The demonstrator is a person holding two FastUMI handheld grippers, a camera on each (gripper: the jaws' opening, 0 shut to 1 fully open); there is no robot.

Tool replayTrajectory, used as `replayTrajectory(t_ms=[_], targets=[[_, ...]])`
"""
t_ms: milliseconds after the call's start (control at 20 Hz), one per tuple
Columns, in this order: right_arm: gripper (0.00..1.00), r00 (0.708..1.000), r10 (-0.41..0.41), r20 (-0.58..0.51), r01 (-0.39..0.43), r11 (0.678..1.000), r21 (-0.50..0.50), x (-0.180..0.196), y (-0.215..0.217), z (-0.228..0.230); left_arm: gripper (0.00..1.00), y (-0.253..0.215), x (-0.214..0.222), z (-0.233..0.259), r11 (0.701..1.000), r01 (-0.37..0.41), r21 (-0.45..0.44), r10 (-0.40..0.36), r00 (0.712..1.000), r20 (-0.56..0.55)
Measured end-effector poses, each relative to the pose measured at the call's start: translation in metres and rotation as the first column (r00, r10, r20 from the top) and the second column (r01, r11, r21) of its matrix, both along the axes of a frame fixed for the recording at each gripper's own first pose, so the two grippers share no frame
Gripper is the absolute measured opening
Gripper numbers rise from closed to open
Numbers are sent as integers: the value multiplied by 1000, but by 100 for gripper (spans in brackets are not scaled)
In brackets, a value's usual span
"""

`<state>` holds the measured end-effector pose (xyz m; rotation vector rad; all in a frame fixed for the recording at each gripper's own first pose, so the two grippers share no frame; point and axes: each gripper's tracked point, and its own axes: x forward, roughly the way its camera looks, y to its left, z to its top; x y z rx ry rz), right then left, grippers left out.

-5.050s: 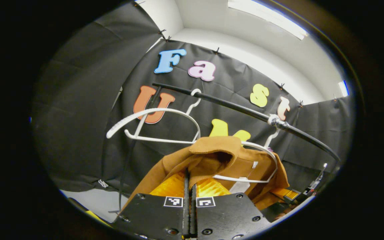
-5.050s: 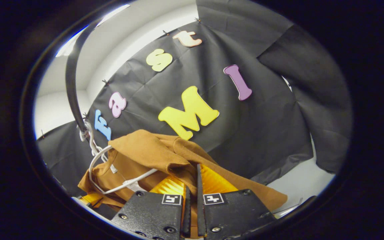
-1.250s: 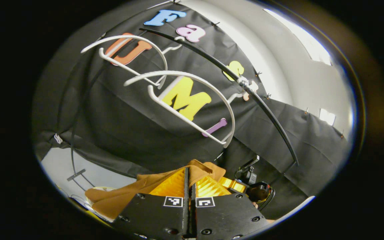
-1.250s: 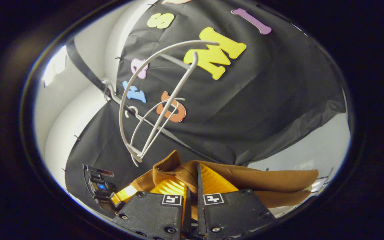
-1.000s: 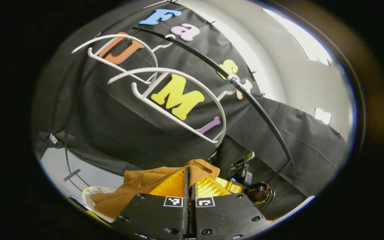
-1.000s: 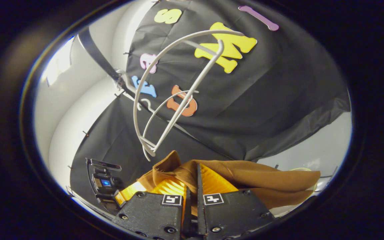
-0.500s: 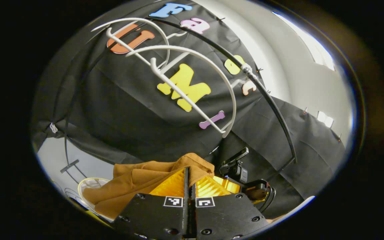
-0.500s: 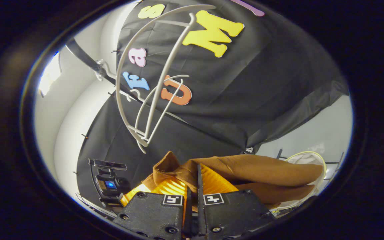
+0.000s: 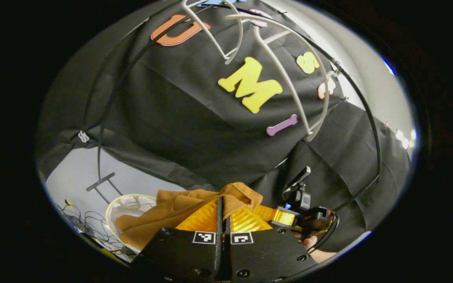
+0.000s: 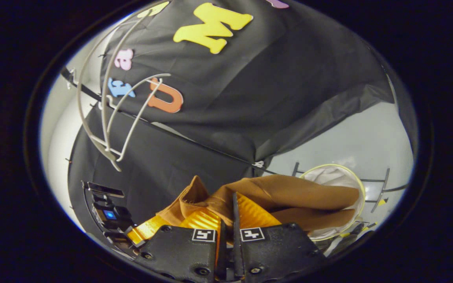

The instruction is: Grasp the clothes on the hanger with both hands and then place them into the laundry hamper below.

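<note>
A brown garment (image 9: 159, 208) hangs off the hanger, stretched between both grippers. My left gripper (image 9: 221, 204) is shut on one end of it. In the right gripper view my right gripper (image 10: 232, 202) is shut on the other end of the brown garment (image 10: 289, 196). The cloth droops over the round white laundry hamper (image 9: 128, 202), whose yellow rim (image 10: 362, 192) lies just beyond it. Two bare white hangers (image 9: 285, 82) hang on the black rail (image 9: 368, 118) above, hangers (image 10: 104, 114) up left in the right gripper view. The other gripper (image 9: 285, 216) and a hand show to the right in the left gripper view.
The rack's black upright (image 9: 100, 129) and foot (image 9: 100, 181) stand on the pale floor (image 9: 77, 177) at left. Cables (image 9: 81, 220) lie tangled beside the hamper. The black cloth wall (image 10: 250, 98) closes off the back. A rack foot (image 10: 383, 184) stands right of the hamper.
Both grippers have dropped lower with the garment. The hangers and rail have slid toward the top of both views, and the hamper has come further into view under the cloth.
</note>
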<state>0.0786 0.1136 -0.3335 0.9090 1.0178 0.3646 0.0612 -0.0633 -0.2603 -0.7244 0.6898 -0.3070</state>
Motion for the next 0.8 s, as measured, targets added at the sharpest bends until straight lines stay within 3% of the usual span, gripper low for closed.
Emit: replayTrajectory(t_ms=[250,500,600,650,700,750,800], targets=[[10,992,-45,-121,30,992,-124,-10,-22,-50,0,4,-6,-49,993,18,114,-5,993,-119],[7,974,-53,-221,1,973,-230,-25,-31,-83,0,-1,-20,-86,970,77,230,-10,961,-278],[25,970,-47,-240,-5,978,-210,-27,-29,-81,3,-9,-28,-92,963,118,244,-34,946,-321],[29,970,-47,-238,-5,977,-214,-27,-31,-79,10,-13,-27,-94,965,117,234,-37,947,-319],[34,973,-44,-227,-9,973,-229,-28,-34,-77,27,-16,-25,-95,968,116,224,-39,946,-322],[37,976,-41,-215,-19,963,-267,-29,-38,-82,37,-16,-25,-98,967,117,226,-36,943,-330],[49,980,-31,-199,-30,953,-301,-28,-43,-81,48,-12,-28,-103,962,123,242,-34,939,-343]])
